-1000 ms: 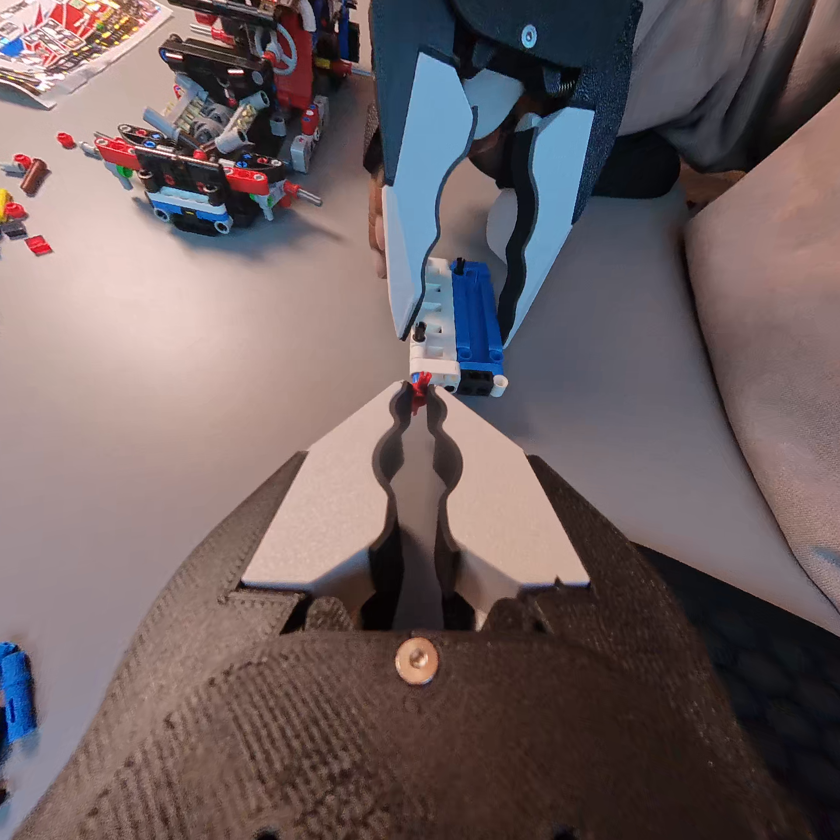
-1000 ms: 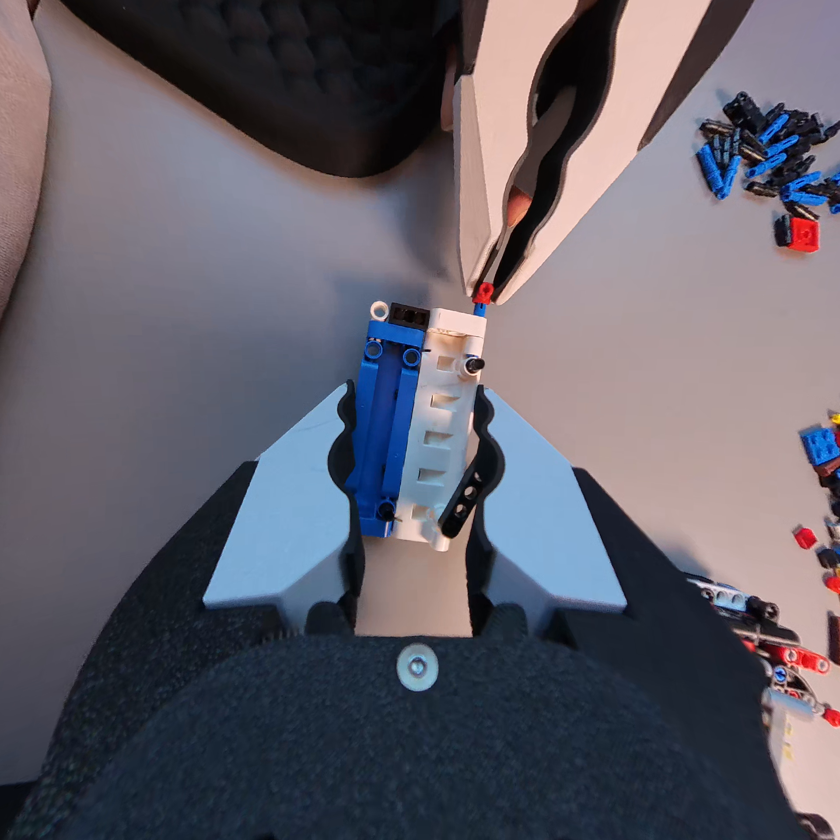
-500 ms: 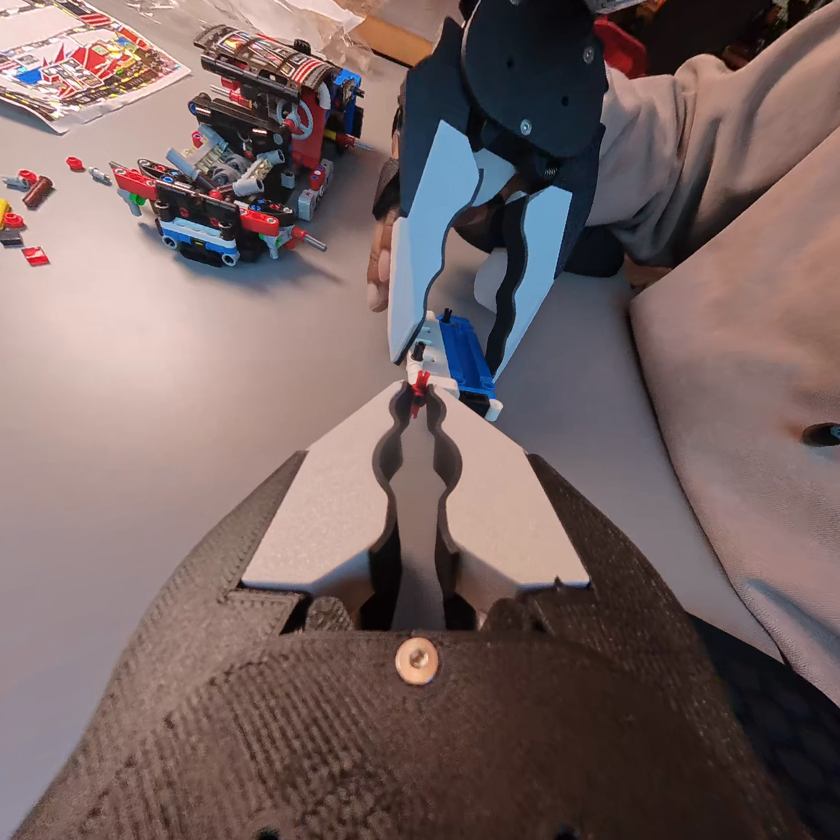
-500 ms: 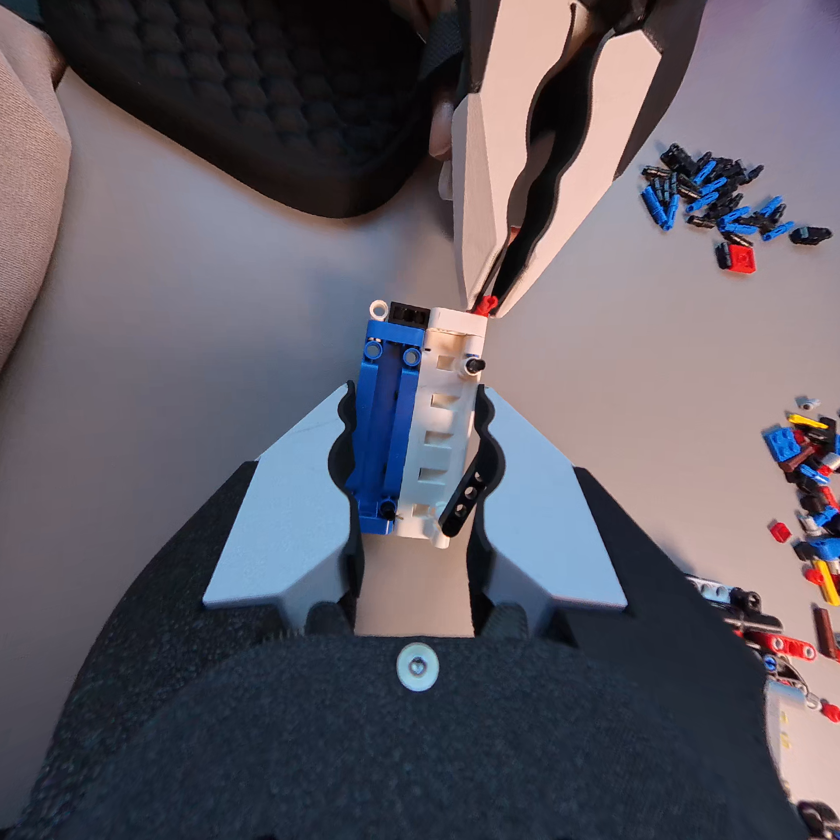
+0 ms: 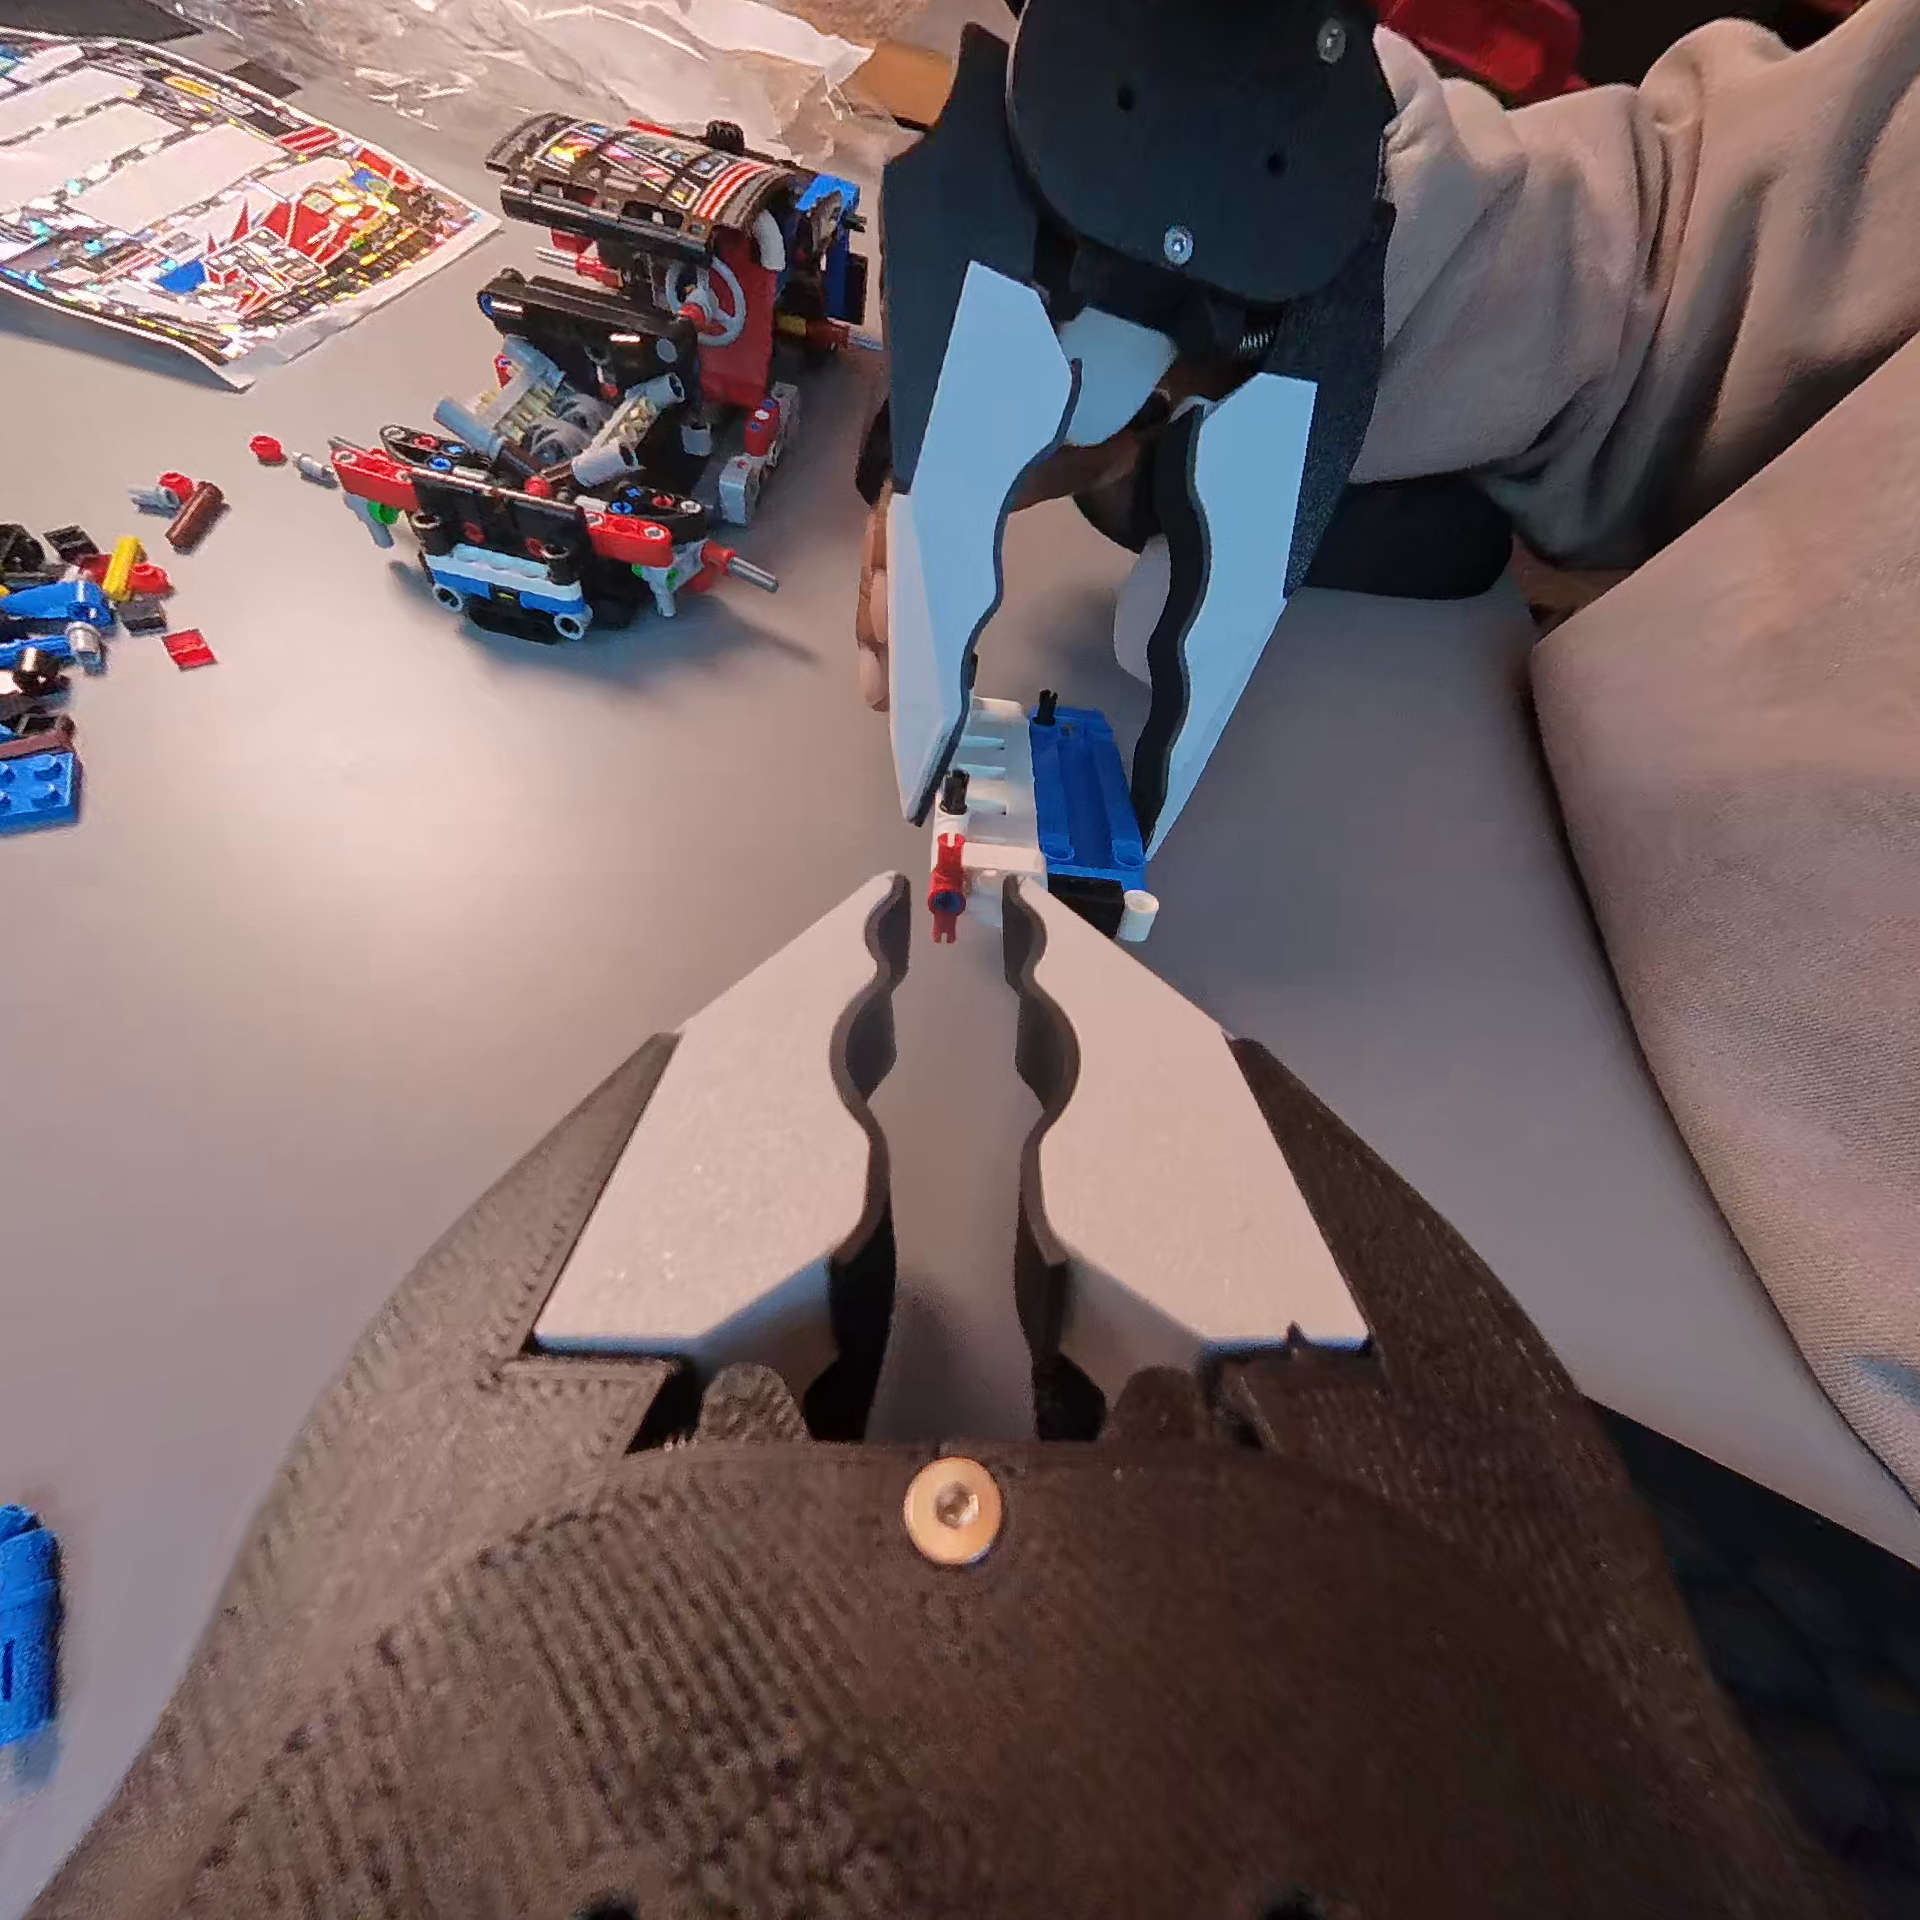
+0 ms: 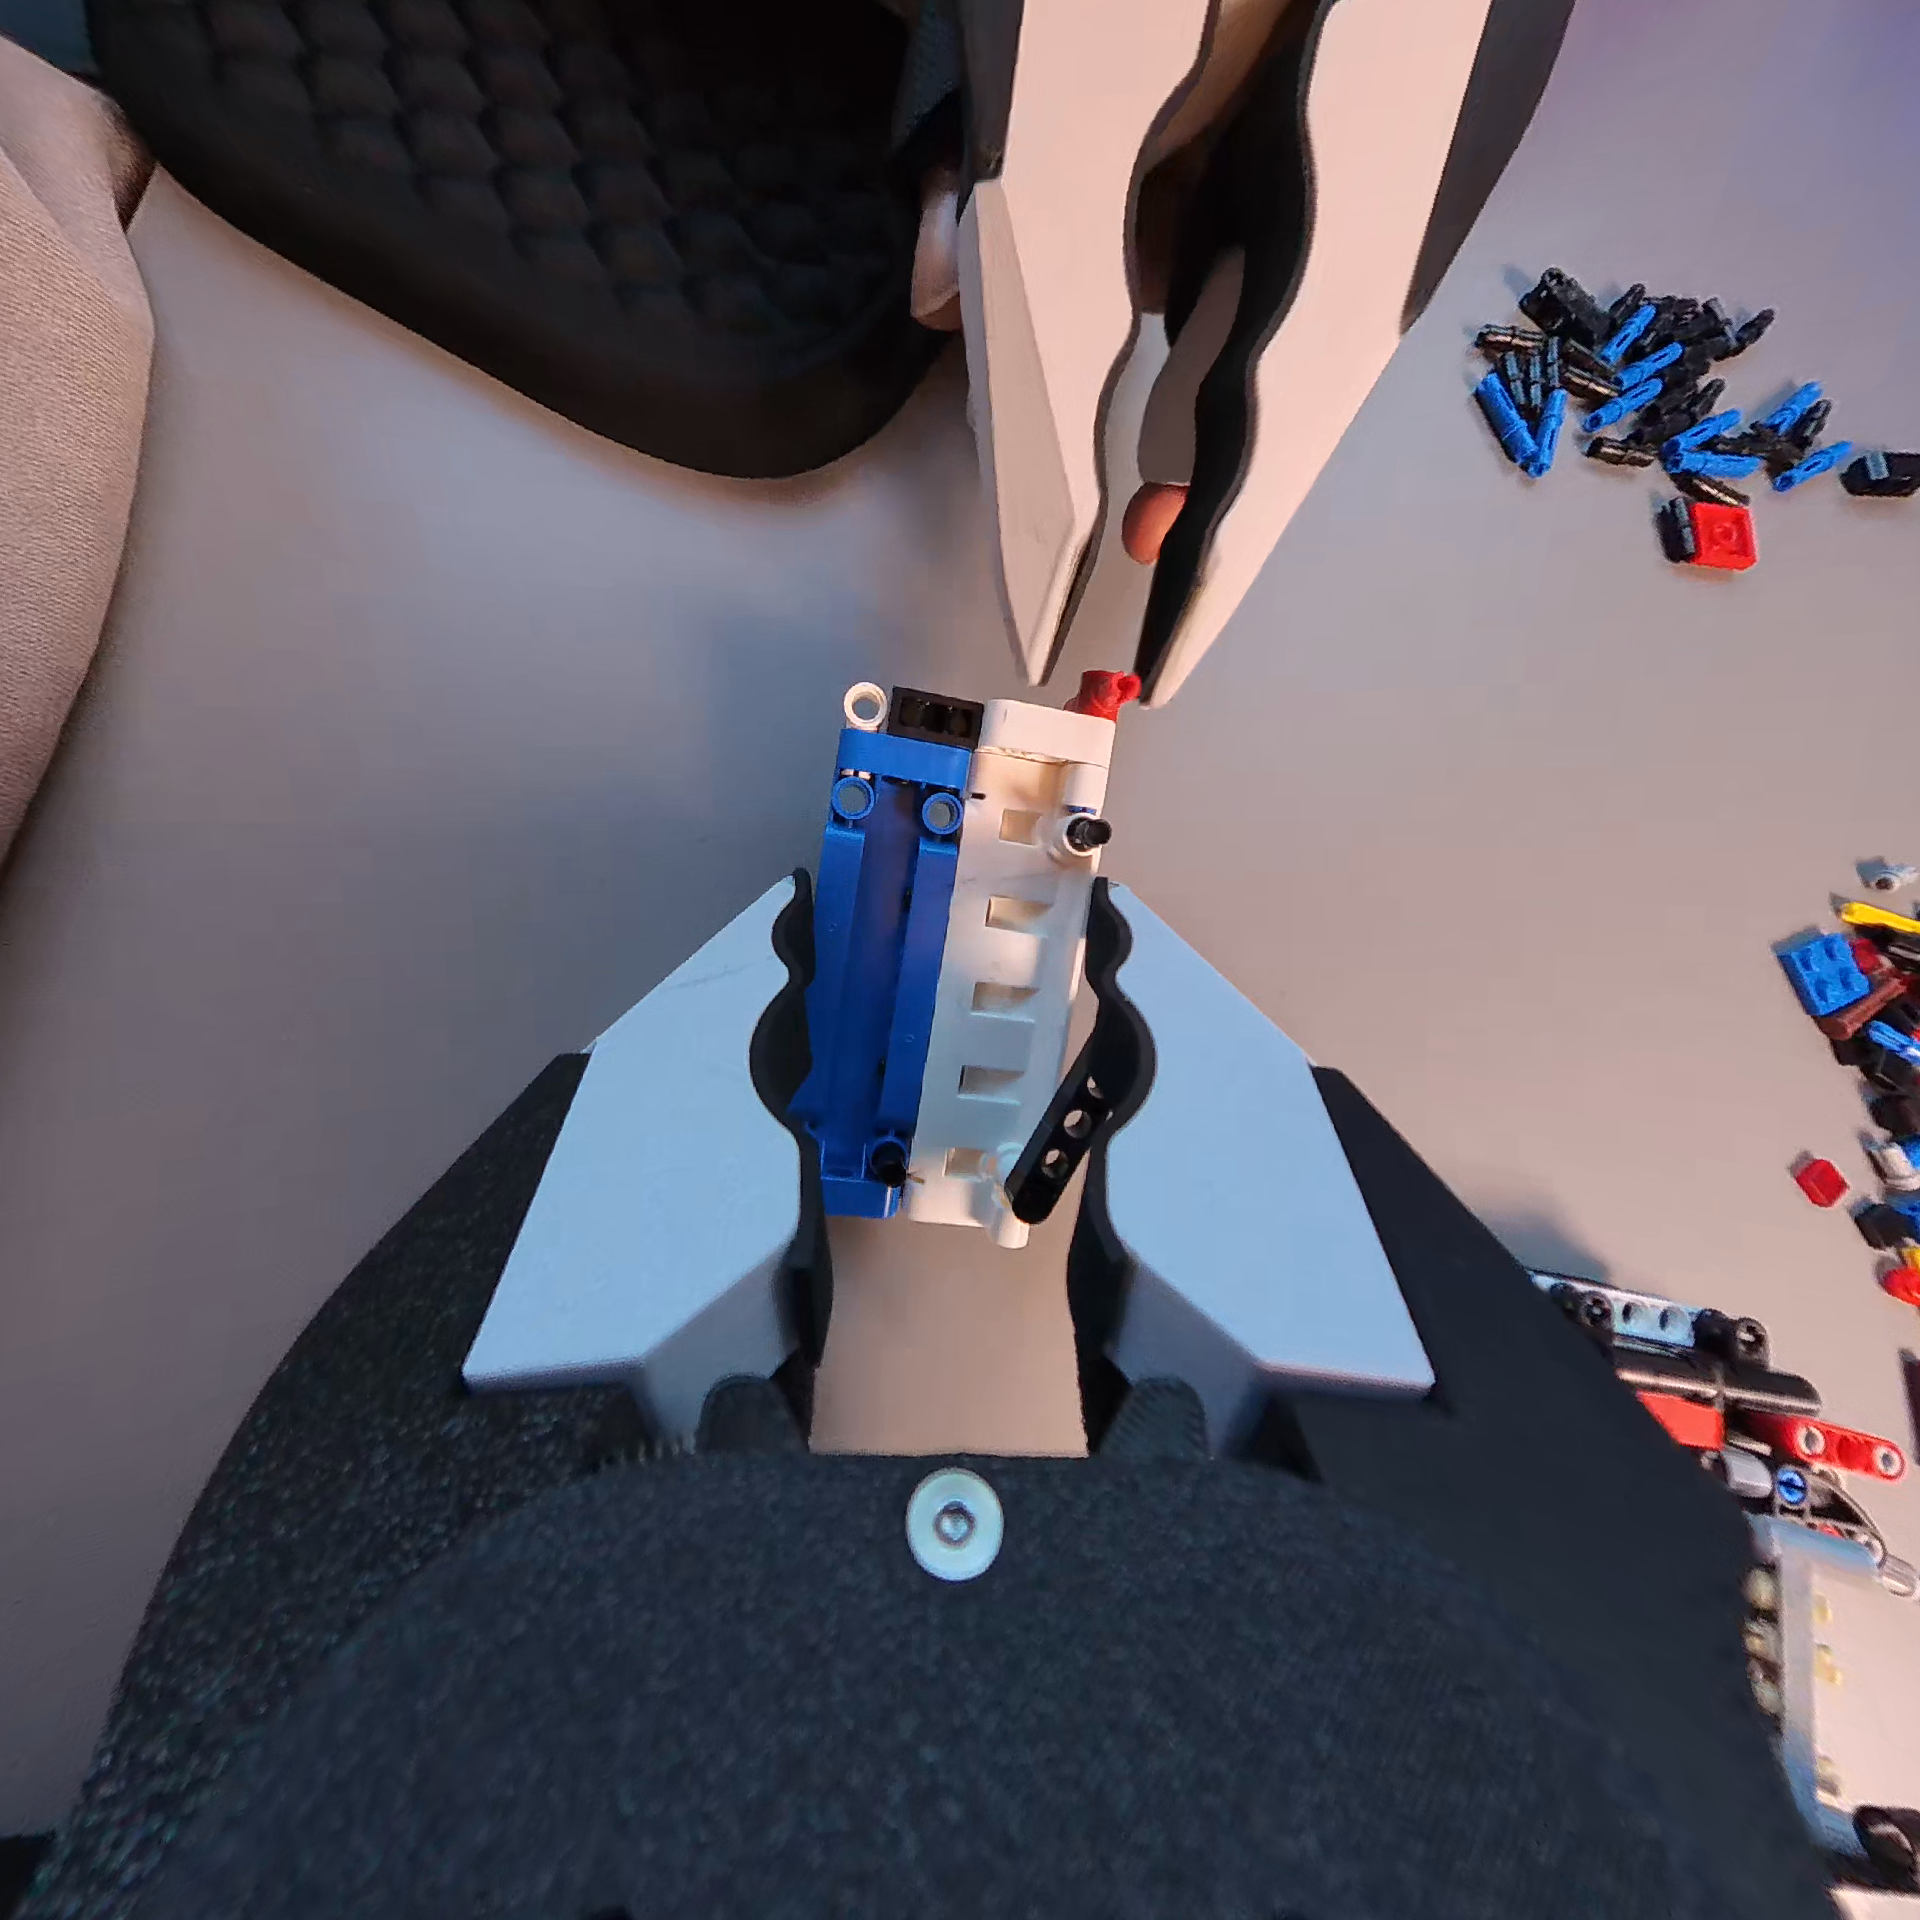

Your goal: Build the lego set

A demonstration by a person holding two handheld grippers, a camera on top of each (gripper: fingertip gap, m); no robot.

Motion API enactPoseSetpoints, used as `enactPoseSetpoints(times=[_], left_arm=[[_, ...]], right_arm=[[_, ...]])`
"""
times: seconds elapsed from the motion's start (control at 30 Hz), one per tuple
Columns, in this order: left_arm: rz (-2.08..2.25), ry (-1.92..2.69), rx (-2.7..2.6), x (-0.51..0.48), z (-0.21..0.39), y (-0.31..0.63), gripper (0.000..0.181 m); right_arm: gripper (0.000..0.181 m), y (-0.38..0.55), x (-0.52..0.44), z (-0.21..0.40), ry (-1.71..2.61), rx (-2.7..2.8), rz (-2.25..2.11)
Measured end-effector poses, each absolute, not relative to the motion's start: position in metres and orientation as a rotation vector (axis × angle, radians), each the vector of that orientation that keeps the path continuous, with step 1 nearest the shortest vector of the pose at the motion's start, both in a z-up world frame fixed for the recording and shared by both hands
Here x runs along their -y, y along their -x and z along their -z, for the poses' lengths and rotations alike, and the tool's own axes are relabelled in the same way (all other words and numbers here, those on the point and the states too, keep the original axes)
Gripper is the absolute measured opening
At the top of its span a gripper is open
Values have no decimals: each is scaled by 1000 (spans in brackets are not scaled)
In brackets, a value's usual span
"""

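My right gripper (image 6: 948, 888) is shut on a blue and white lego sub-assembly (image 6: 935, 987) and holds it just above the grey table (image 6: 416, 831). A small red pin (image 6: 1107, 691) sticks out of the far white end of it. My left gripper (image 5: 951, 894) is open, with its tips on either side of the red pin (image 5: 945, 883) and a gap to it on both sides. The left gripper also shows at the top of the right wrist view (image 6: 1091, 686). The right gripper (image 5: 1039, 826) and the sub-assembly (image 5: 1049, 800) show in the left wrist view.
A half-built red, black and blue vehicle model (image 5: 623, 416) stands at the back left, with a sticker sheet (image 5: 208, 208) behind it. Loose pieces (image 5: 62, 644) lie at the left. A pile of blue and black pins (image 6: 1652, 405) lies nearby. A beige cushion (image 5: 1766, 831) borders the table. The tips of one gripper are about 4 cm away from the tips of the other.
My left gripper has opened and let go of the red pin, which now stays in the white end of the sub-assembly. The right gripper keeps its hold.
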State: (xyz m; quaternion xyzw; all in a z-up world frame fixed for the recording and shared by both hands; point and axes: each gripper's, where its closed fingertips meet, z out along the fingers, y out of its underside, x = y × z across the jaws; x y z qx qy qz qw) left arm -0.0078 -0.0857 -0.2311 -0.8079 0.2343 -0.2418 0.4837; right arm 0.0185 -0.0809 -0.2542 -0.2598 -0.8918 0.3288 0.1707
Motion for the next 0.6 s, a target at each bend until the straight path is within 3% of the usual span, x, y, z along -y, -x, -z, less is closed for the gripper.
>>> enactPoseSetpoints(times=[0.1,0.6], left_arm=[[533,1979,-589,85,233,8,5],[520,2002,-630,86,239,3,5]], right_arm=[[50,-18,82,252,733,2528,-926],[50,-25,82,257,748,2583,-907]])
